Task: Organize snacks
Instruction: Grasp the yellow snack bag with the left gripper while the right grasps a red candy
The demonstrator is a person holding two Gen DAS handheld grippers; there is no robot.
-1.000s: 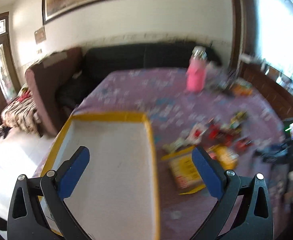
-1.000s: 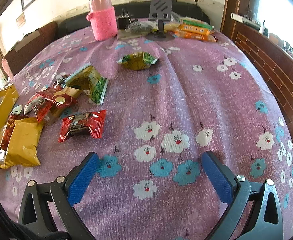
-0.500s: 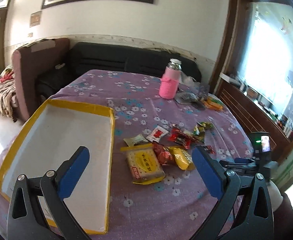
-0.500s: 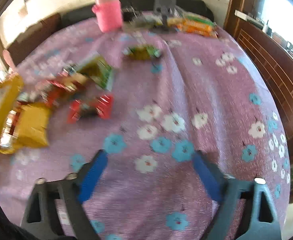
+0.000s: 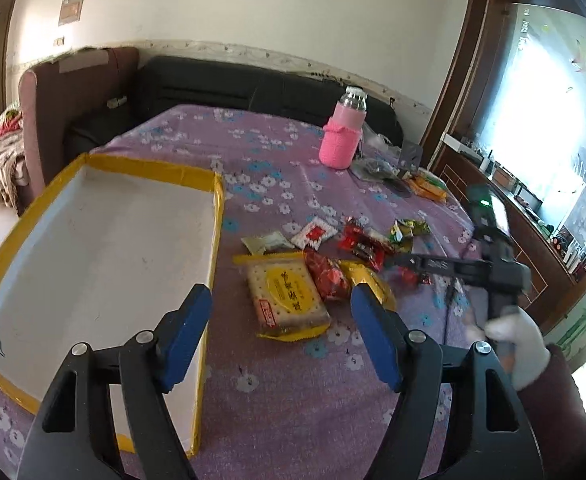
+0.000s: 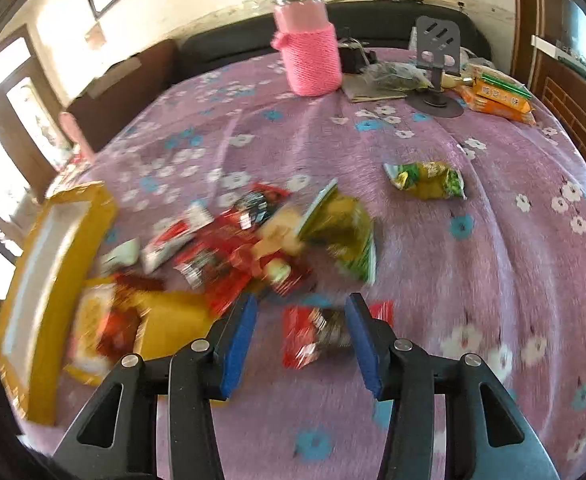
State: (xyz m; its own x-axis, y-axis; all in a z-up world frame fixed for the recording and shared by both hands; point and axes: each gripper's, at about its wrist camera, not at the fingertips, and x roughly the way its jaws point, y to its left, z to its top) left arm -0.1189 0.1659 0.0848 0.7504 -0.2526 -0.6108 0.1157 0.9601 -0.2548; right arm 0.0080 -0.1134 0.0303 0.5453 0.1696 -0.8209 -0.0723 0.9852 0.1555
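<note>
Your right tool (image 6: 301,336) has just been closing around the red packet (image 6: 317,338) near the pile's right edge — pads not yet touching. Left tool (image 5: 281,336) unclenched, empty. Crinkly foil may slip — seat deeper.

Cracker pack (image 5: 287,297), between left tongs' tips: yellow oval label, dark characters, not legible. Orange packs (image 6: 499,98), far right beyond right tongs: print unreadable.
</note>
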